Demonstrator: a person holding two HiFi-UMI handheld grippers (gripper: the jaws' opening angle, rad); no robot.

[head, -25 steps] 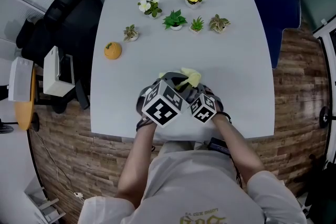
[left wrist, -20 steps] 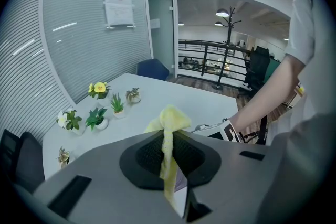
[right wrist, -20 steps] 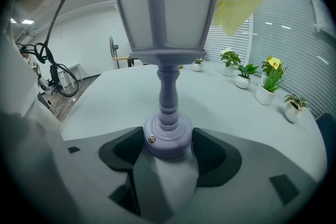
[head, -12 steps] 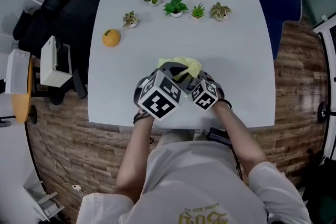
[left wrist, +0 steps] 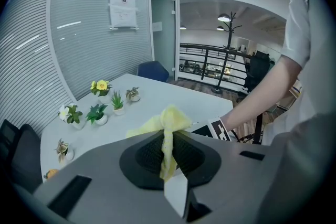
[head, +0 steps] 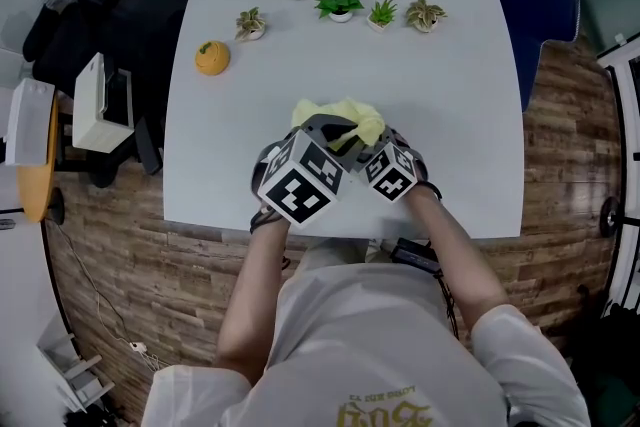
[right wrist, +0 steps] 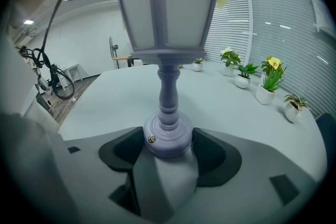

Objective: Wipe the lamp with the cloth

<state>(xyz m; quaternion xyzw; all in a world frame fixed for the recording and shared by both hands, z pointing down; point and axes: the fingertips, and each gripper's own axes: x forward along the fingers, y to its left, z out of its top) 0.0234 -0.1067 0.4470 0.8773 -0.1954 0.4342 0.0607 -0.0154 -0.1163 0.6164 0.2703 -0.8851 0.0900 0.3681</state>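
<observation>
Near the worktop's (head: 450, 105) front edge, the left tongs (left wrist: 169, 168) were pinching the yellow cloth (left wrist: 168, 122), which lay over the top of the lamp (right wrist: 167, 18). The right tongs (right wrist: 168, 140) were clamped on the lamp's round base.

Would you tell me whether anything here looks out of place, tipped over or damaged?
Nothing stands out. The right gripper holds the lamp by its base, the left gripper holds the cloth at the lamp's top, and the plants stand upright on the table.
</observation>
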